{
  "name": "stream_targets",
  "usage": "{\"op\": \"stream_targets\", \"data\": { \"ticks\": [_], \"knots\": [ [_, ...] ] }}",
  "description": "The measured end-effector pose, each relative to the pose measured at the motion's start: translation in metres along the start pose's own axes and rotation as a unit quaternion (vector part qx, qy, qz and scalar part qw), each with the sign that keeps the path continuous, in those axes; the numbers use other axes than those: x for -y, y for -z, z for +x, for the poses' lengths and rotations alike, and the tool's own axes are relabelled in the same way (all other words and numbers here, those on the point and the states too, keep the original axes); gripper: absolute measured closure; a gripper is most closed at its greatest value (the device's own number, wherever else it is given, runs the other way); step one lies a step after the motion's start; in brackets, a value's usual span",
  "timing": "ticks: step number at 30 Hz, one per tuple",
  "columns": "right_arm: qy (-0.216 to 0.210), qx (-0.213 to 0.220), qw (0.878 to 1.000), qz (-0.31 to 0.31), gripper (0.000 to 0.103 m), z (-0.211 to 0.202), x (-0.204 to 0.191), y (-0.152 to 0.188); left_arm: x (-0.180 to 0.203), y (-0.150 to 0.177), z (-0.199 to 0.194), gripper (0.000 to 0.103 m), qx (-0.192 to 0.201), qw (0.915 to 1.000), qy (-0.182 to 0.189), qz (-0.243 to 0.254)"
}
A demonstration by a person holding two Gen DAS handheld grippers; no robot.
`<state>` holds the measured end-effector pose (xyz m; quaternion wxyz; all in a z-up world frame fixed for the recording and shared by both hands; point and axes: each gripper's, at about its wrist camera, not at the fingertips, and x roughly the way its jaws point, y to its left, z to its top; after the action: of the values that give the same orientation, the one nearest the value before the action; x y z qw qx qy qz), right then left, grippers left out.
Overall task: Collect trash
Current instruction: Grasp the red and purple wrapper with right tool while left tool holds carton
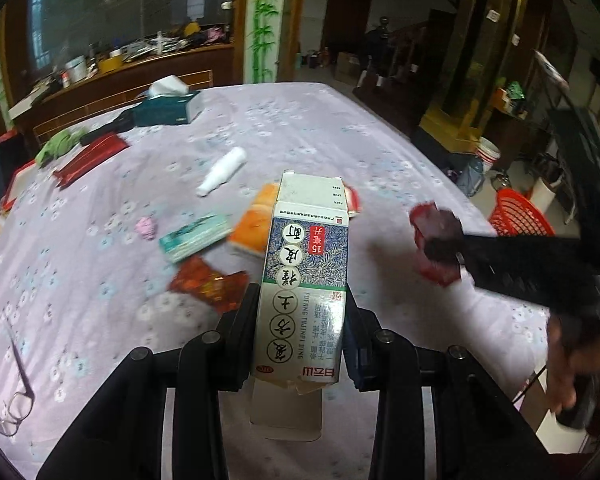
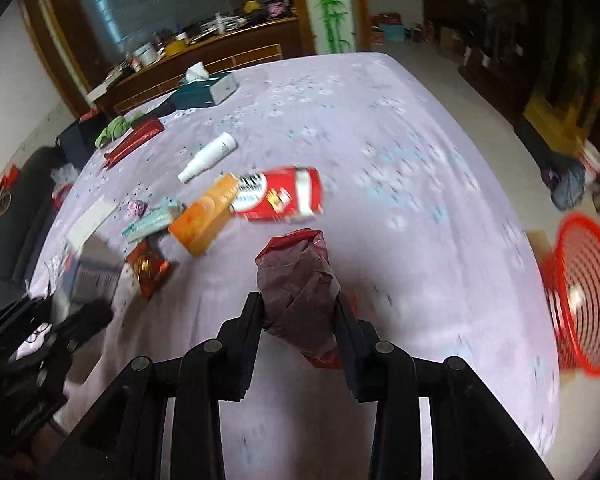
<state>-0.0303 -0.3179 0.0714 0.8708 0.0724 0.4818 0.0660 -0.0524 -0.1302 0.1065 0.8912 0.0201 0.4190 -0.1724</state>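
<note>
left gripper (image 1: 302, 312): closed on a medicine carton (image 1: 306, 280), which stands lengthwise between the fingers, lifted off the tabletop (image 1: 340, 128) near its front edge
right gripper (image 2: 298, 312): clamped around a crumpled red plastic bag (image 2: 298, 280), held up above the tabletop between its middle and right edge
red basket (image 2: 580, 300): on the floor just off the tabletop's right edge, tilted with its mouth turned toward the table; something small and pale seems to lie inside, too blurred to name
in hand: two pieces, one per tool, neither yet in the basket
left on the tabletop, middle: an orange box (image 2: 204, 216), a red-and-white packet (image 2: 280, 196) touching it, a teal flat box (image 2: 152, 220), a shiny red wrapper (image 2: 148, 268), a small pink wad (image 2: 137, 208), a white bottle (image 2: 208, 158) lying on its side
far-left corner: tissue box (image 2: 208, 90), long red box (image 2: 134, 140), green cloth (image 2: 114, 128); whether these count as trash I cannot tell
near left edge: glasses (image 1: 16, 404), likely not trash
progress: early to middle by my reckoning; most of the litter is uncollected
next: both loads probably go to the basket, the right one being nearer it
</note>
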Motion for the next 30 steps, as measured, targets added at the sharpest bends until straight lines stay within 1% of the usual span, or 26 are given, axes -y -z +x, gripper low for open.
{"op": "stream_targets", "data": {
  "ticks": [5,8,15,21,30],
  "knots": [
    [0.019,0.015,0.999,0.037,0.065,-0.029,0.023,0.026,0.025,-0.005,0.004,0.068,0.002,0.9998,0.016,0.014],
    [0.036,0.028,0.998,0.050,0.065,-0.044,0.036,0.034,0.041,-0.008,0.006,0.068,0.004,0.9994,0.026,0.020],
    [0.070,0.060,0.993,0.067,0.065,-0.078,0.058,0.046,0.077,-0.017,0.005,0.068,0.018,0.9972,0.046,0.056],
    [0.080,0.074,0.991,0.079,0.065,-0.094,0.072,0.051,0.096,-0.021,0.006,0.068,0.018,0.9955,0.059,0.072],
    [0.083,0.082,0.989,0.091,0.065,-0.104,0.082,0.056,0.106,-0.023,0.006,0.068,0.021,0.9947,0.061,0.079]
  ]
}}
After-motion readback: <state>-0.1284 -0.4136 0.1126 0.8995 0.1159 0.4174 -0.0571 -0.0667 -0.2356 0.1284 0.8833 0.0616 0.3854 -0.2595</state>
